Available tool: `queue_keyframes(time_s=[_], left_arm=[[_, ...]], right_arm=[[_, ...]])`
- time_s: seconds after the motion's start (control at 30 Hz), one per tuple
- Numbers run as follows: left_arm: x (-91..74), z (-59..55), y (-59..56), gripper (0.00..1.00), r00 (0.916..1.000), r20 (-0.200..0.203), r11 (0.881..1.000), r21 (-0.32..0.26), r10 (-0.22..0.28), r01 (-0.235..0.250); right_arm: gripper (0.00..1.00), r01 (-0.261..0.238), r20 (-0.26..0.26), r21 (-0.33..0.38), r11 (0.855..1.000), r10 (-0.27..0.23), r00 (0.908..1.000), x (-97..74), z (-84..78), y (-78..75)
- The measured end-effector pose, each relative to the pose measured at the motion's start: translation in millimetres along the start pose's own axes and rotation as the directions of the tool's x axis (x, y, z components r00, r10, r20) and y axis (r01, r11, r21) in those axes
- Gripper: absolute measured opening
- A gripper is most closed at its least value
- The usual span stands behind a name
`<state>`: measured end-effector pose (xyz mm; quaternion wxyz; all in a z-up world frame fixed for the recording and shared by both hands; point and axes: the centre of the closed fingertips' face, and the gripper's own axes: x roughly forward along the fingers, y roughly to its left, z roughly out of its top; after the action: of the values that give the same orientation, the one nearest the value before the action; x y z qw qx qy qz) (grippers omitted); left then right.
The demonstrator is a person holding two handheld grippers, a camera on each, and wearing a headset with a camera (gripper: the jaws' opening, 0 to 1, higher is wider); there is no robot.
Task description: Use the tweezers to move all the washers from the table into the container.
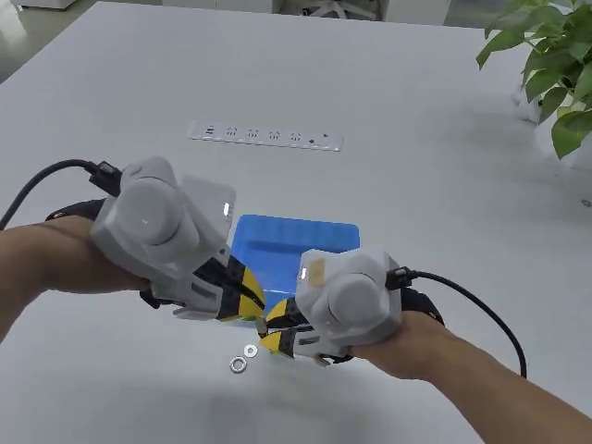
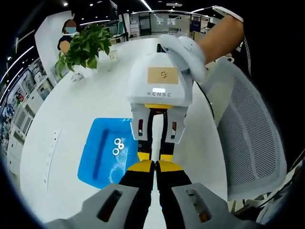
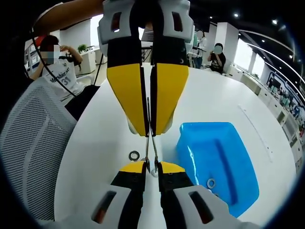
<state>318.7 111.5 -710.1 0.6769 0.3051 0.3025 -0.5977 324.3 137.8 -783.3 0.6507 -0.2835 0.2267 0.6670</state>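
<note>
Over the near edge of the white table point(image 1: 416, 185) the two hand-held grippers face each other tip to tip. The left gripper point(image 2: 153, 168) has its yellow-and-black jaws pressed together on the thin metal tweezers point(image 3: 149, 125), which reach across to the right gripper point(image 3: 152, 171). Its jaws sit close on either side of the tweezers' tips, but I cannot tell whether they press them. Two small silver ring washers point(image 1: 251, 351) lie just beside each other on the table beneath the grippers, nearer its near edge than the shallow blue plastic container point(image 1: 296, 236). Three more washers point(image 2: 117, 145) rest clustered inside that container. A white power strip point(image 1: 265, 136) lies toward the far edge, and a green leafy plant point(image 1: 555, 65) stands at the far right corner.
</note>
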Motion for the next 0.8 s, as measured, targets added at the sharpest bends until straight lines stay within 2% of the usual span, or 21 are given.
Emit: queue_keyframes(time_s=[0.53,0.8], left_arm=[[6.6,-0.4,1.0,0.06,0.9999,0.010,1.000,-0.010,-0.012,0.012],[6.8,-0.1,3.7,0.06,0.9999,0.012,1.000,-0.009,-0.006,0.006]], right_arm=[[0.12,-0.007,0.004,0.020,1.000,0.007,1.0000,3.0,-4.4,-0.2],[0.11,0.000,0.000,0.054,0.999,0.000,1.0000,3.4,-6.0,-0.9]])
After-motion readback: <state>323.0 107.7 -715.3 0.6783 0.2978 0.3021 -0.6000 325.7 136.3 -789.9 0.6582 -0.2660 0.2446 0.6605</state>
